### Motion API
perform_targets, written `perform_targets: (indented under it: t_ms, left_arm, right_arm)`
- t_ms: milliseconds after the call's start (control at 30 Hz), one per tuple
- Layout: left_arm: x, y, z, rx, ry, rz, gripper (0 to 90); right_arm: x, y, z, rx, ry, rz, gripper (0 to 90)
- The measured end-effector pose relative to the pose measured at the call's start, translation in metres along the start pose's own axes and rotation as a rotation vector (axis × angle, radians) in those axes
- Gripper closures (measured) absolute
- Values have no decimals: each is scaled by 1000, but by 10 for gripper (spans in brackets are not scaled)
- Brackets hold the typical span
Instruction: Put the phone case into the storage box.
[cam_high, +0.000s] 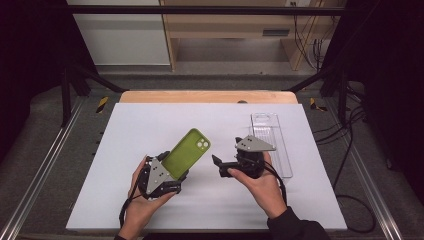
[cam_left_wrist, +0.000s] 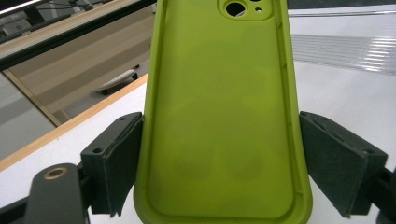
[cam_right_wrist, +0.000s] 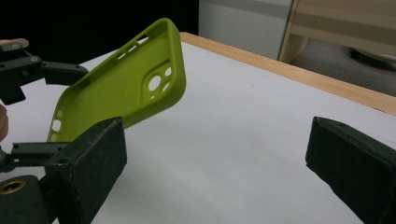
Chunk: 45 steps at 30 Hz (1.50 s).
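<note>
— Gripping a green phone case (cam_high: 186, 153) by its long edges, the left gripper (cam_high: 167, 172) holds it tilted above the white table (cam_high: 150, 125). What's nearby?

— Right of the case, the right gripper (cam_high: 216, 161) hangs with jaws apart, empty. Beyond it lies a clear plastic tray (cam_high: 270, 137). No readable writing. Behind the case: wooden table edge, pale cabinets.

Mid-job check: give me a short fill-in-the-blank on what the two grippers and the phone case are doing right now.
1. The left gripper is shut on the soft ____ silicone phone case.
2. The right gripper has its jaws ____, with nothing between them.
3. The clear plastic tray lies on the white table top beside the ____ gripper.

Missing words: green; open; right
</note>
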<state>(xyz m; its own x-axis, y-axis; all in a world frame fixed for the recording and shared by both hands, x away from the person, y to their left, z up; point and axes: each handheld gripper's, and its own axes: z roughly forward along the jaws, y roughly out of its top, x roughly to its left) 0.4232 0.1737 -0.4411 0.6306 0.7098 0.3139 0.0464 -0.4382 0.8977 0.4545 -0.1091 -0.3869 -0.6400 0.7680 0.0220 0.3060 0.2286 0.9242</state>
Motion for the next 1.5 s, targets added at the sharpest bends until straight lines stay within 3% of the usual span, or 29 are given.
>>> perform_targets:
  t_ms: [233, 600, 767, 1167, 1500]
  left_arm:
    - [-5, 2, 0, -2, 3, 19, 164]
    - [-15, 7, 1, 6, 6, 81, 165]
    - [-19, 8, 2, 8, 9, 111, 164]
    - [-26, 11, 2, -1, 9, 139, 165]
    - [-27, 12, 1, -11, 12, 142, 165]
  right_arm:
    - [2, 1, 6, -2, 12, 13, 71]
    - [8, 0, 14, 2, 35, 17, 124]
    - [10, -1, 17, 3, 65, 39, 195]
    - [8, -1, 19, -23, 121, 93, 434]
    - [3, -4, 21, -34, 155, 140, 536]
